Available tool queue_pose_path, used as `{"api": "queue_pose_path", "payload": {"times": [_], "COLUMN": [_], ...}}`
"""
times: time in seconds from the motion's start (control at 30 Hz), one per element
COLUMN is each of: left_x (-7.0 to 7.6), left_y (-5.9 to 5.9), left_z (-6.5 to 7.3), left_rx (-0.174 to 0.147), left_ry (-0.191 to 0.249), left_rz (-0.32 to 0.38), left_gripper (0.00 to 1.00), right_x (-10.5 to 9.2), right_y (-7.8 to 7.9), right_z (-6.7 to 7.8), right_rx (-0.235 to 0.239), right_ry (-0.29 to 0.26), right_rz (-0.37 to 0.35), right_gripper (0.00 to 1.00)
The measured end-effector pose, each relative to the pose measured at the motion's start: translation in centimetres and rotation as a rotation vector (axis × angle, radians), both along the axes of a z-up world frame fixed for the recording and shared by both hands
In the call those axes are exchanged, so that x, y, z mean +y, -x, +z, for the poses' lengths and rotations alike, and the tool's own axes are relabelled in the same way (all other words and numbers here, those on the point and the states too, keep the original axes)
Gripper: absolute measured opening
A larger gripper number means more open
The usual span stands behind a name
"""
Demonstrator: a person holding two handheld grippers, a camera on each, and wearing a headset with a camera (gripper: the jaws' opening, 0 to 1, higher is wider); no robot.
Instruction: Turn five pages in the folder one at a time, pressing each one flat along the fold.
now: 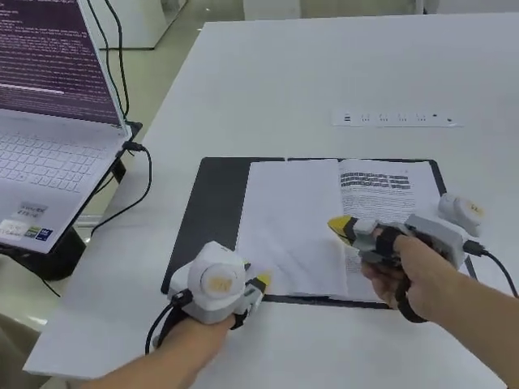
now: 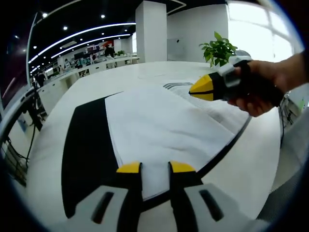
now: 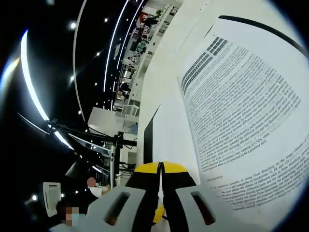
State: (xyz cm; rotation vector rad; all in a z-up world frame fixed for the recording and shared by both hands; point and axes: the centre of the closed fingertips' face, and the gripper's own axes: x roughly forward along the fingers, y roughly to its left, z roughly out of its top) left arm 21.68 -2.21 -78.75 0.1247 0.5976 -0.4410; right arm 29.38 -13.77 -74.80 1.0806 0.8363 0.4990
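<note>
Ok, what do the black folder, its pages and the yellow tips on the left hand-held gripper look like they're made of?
The folder looks like matte black plastic or coated card, thin and flat. The pages look like plain white paper, matte with soft creases. The left hand-held gripper has smooth yellow tips, probably hard plastic or rubber.

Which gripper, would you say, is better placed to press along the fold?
Right, probably: the right gripper, shut, is at the open black folder's fold; the left gripper sits at its near edge.
</note>
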Motion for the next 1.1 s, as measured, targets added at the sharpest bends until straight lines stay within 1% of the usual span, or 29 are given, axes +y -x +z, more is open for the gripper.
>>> {"api": "queue_pose_path", "payload": {"times": [0.07,0.13,0.17,0.2,0.3,0.37,0.4,0.47,0.5,0.53,0.57,0.63,0.77,1.03,1.1], "left_x": [0.0,0.1,0.1,0.1,0.2,0.3,0.3,0.3,0.3,0.3,0.4,0.4,0.5,0.6,0.6], "left_y": [0.0,0.0,0.0,0.0,-0.1,-0.2,-0.2,-0.1,-0.1,-0.1,-0.1,-0.1,-0.1,0.0,0.0], "left_z": [0.0,0.0,0.0,0.0,0.0,-0.1,-0.1,0.0,0.0,0.0,0.0,0.0,0.0,-0.1,0.0], "left_rx": [-0.021,-0.034,-0.040,-0.045,-0.049,-0.049,-0.049,-0.048,-0.049,-0.050,-0.050,-0.055,-0.059,-0.069,-0.072], "left_ry": [-0.003,0.004,0.002,0.003,0.014,0.018,0.017,0.016,0.012,0.012,0.017,0.019,0.025,0.028,0.028], "left_rz": [-0.010,-0.011,-0.015,-0.015,-0.009,-0.006,-0.006,-0.007,-0.011,-0.011,-0.007,-0.006,-0.004,-0.010,-0.011], "left_gripper": [0.20,0.20,0.20,0.20,0.20,0.20,0.20,0.20,0.20,0.20,0.20,0.20,0.20,0.20,0.20], "right_x": [0.0,0.1,0.1,0.0,-0.1,-0.1,-0.2,-0.8,-0.8,-0.9,-0.6,-0.6,-0.4,0.0,-0.1], "right_y": [-0.7,-1.4,-1.9,-2.7,-4.2,-4.9,-5.5,-6.0,-6.3,-6.5,-6.8,-7.5,-8.9,-11.5,-12.4], "right_z": [-0.1,-0.3,-0.3,-0.7,-1.2,-2.0,-2.2,-2.8,-3.0,-3.1,-2.7,-3.0,-3.0,-2.9,-2.9], "right_rx": [0.006,0.018,0.023,0.033,0.071,0.134,0.138,0.148,0.152,0.164,0.177,0.169,0.170,0.168,0.169], "right_ry": [-0.013,-0.023,-0.029,-0.035,-0.058,-0.090,-0.104,-0.080,-0.086,-0.100,-0.146,-0.140,-0.166,-0.179,-0.185], "right_rz": [-0.010,-0.022,-0.033,-0.045,-0.095,-0.131,-0.143,-0.172,-0.177,-0.182,-0.194,-0.191,-0.213,-0.240,-0.255], "right_gripper": [0.00,0.00,0.00,0.00,0.00,0.00,0.00,0.00,0.00,0.00,0.00,0.00,0.00,0.00,0.00]}}
